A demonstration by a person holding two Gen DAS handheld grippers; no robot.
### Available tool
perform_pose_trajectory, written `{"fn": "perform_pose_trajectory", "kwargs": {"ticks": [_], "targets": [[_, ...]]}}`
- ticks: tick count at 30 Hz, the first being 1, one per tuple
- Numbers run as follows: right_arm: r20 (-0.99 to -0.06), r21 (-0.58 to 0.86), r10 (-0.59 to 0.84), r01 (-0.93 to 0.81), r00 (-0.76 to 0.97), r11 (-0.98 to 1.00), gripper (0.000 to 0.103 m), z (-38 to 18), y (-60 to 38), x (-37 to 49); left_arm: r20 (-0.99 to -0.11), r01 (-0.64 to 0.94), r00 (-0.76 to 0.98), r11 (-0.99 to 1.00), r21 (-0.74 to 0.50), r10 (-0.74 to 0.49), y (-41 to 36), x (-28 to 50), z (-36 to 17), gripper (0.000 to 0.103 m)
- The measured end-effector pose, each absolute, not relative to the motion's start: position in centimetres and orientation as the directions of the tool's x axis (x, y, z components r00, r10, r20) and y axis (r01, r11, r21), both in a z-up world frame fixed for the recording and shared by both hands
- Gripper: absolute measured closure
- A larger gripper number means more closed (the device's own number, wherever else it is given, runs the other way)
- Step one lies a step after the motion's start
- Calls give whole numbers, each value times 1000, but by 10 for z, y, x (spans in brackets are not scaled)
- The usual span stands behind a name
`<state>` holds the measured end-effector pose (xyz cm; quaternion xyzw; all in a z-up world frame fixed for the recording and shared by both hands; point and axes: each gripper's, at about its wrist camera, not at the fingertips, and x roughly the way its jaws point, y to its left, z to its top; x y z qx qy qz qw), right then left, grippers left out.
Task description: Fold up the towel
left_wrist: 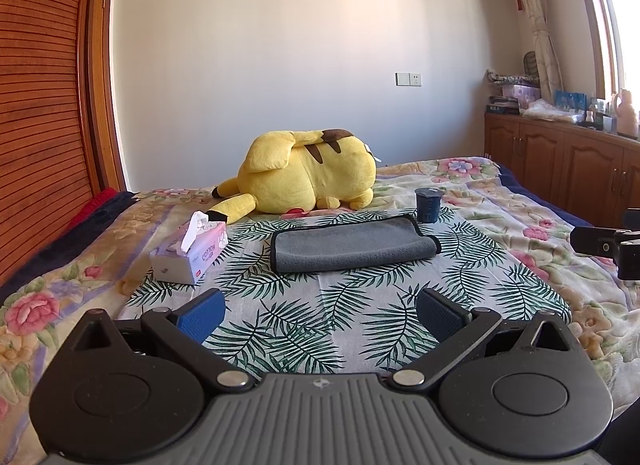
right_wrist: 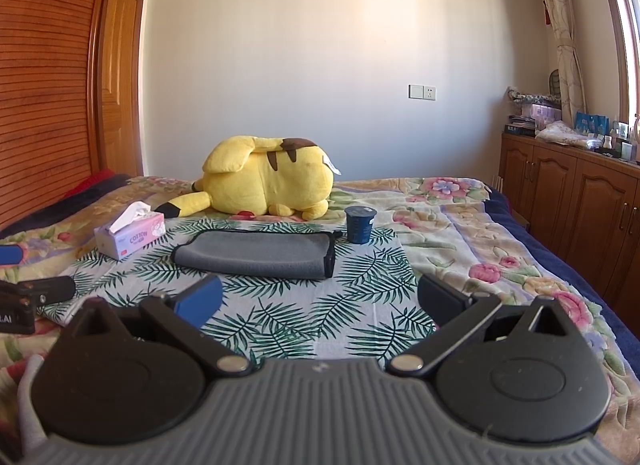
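Note:
A grey towel with a black edge (left_wrist: 352, 245) lies folded flat on the palm-leaf cloth (left_wrist: 360, 305) on the bed; it also shows in the right wrist view (right_wrist: 256, 253). My left gripper (left_wrist: 320, 315) is open and empty, held above the cloth well short of the towel. My right gripper (right_wrist: 320, 301) is open and empty, also short of the towel. Part of the right gripper shows at the right edge of the left wrist view (left_wrist: 608, 245), and part of the left gripper at the left edge of the right wrist view (right_wrist: 32, 297).
A yellow plush toy (left_wrist: 308, 173) lies behind the towel. A tissue box (left_wrist: 190, 253) stands left of the towel and a dark blue cup (left_wrist: 428, 205) at its far right corner. Wooden cabinets (left_wrist: 560, 169) line the right wall; a wooden wardrobe (left_wrist: 40, 105) stands left.

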<state>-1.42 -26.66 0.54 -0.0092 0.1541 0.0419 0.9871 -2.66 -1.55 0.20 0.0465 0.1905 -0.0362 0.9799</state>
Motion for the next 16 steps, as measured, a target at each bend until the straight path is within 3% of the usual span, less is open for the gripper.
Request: {"fn": "perform_pose_trajectory", "kwargs": {"ticks": [16], "targets": [[-304,-5,80,-86,949,996,0,5,-267,-14,-378,85,925,993,83,-48,-13,-25,0,16]]}}
